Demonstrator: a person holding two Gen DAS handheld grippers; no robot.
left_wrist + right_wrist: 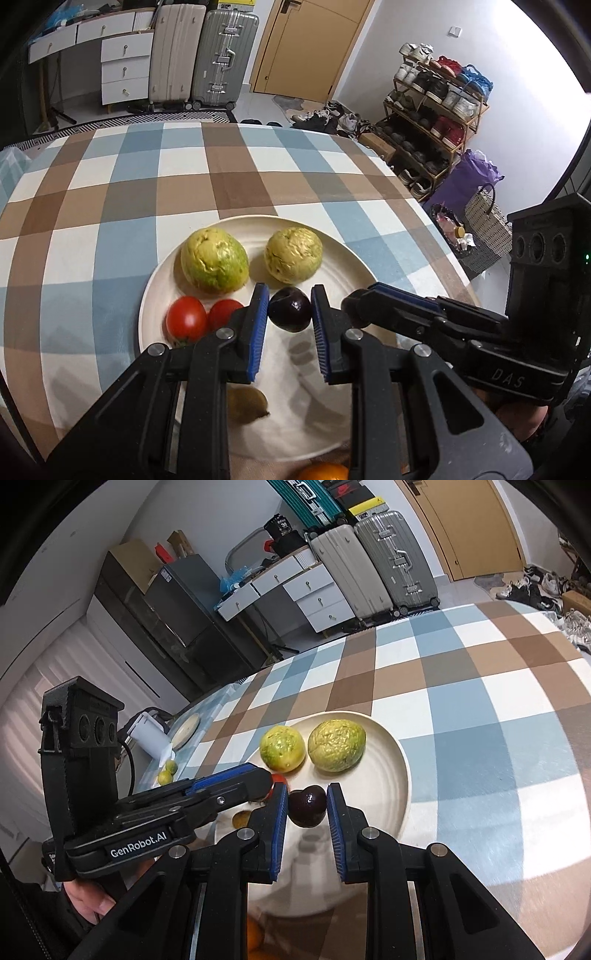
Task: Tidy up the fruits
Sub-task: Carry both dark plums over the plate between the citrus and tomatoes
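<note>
Dark glossy plum [290, 309] on cream plate [354, 266], between open gripper [290, 295] pads.

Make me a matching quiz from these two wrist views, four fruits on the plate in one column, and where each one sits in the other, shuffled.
Things:
1. Dark purple round plum
2. Two red round tomatoes
3. Two yellow-green bumpy guavas
4. Brown fuzzy kiwi

Places:
A. Far side of the cream round plate
B. Near part of plate, under left tool
C. Between the left tool's blue pads
D. Plate's left edge

Pairs: 1-C, 2-D, 3-A, 4-B
</note>
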